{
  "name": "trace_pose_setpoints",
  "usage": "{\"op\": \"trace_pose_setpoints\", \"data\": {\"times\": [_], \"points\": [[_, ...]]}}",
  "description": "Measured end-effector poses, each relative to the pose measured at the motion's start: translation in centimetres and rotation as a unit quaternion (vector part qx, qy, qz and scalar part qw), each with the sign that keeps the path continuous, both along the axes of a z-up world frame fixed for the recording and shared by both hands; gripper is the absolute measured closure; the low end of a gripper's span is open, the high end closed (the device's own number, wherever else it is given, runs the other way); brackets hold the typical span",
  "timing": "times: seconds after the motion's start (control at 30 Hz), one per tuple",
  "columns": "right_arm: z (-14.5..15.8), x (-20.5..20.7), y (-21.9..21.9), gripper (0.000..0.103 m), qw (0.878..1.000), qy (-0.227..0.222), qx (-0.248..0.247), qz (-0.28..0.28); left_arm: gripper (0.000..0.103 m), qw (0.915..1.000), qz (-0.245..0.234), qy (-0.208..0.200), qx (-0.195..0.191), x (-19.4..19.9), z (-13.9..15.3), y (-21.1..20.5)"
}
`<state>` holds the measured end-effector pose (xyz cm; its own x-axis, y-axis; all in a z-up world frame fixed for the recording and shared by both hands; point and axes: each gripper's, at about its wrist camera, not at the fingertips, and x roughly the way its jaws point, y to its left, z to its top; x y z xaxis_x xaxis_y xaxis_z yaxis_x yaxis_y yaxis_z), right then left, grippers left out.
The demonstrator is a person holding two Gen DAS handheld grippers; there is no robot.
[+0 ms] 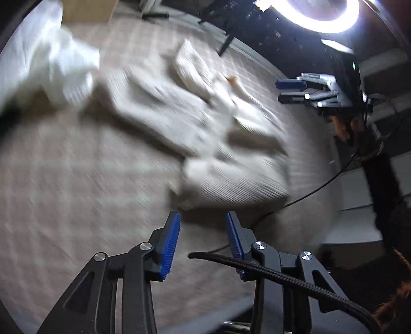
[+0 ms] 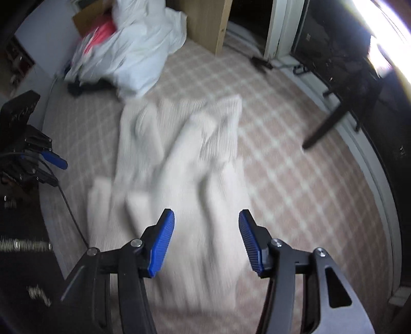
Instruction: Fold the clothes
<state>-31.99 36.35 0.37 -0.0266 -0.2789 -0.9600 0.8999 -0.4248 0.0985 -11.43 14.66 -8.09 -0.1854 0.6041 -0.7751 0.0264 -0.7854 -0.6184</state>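
Note:
A cream ribbed knit garment [image 1: 205,133] lies crumpled on a pink checked bedspread [image 1: 77,179]; the picture is blurred. My left gripper [image 1: 203,218] hovers just in front of its near edge, blue pads apart, nothing between them. In the right wrist view the same garment [image 2: 179,159] stretches away under my right gripper [image 2: 206,218], which stands open above it with no cloth in its jaws. The right gripper [image 1: 290,90] also shows at the far right of the left wrist view. At the left edge of the right wrist view the left gripper [image 2: 55,167] appears.
A heap of white bedding [image 2: 133,48] lies at the far end of the bedspread [image 2: 295,167], with something red [image 2: 100,33] behind it. A dark stand leg [image 2: 331,123] leans in on the right. A ring light [image 1: 321,15] glares above. A black cable [image 1: 316,187] trails over the bed.

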Motion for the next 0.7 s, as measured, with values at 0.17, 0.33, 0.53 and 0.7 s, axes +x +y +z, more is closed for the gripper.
{"op": "trace_pose_setpoints", "data": {"times": [0.17,0.33,0.53,0.7], "points": [[-1.7,-0.5,1.2,0.051,0.999,0.009,0.017,-0.031,0.062,0.9950,0.046,-0.050,0.072,-1.5,-2.8,2.7],[-4.1,-1.0,-0.5,0.051,0.999,0.014,0.026,-0.014,0.059,0.9894,0.102,-0.070,0.076,-3.8,-5.0,3.8],[-7.0,-2.5,-2.2,0.051,1.000,-0.020,0.023,0.001,0.087,0.9865,0.139,-0.035,0.080,-4.7,-4.9,4.1],[-6.8,-2.5,-1.9,0.088,0.999,-0.032,0.001,0.022,0.091,0.9892,0.113,0.041,0.083,-4.0,-1.4,4.4]]}}
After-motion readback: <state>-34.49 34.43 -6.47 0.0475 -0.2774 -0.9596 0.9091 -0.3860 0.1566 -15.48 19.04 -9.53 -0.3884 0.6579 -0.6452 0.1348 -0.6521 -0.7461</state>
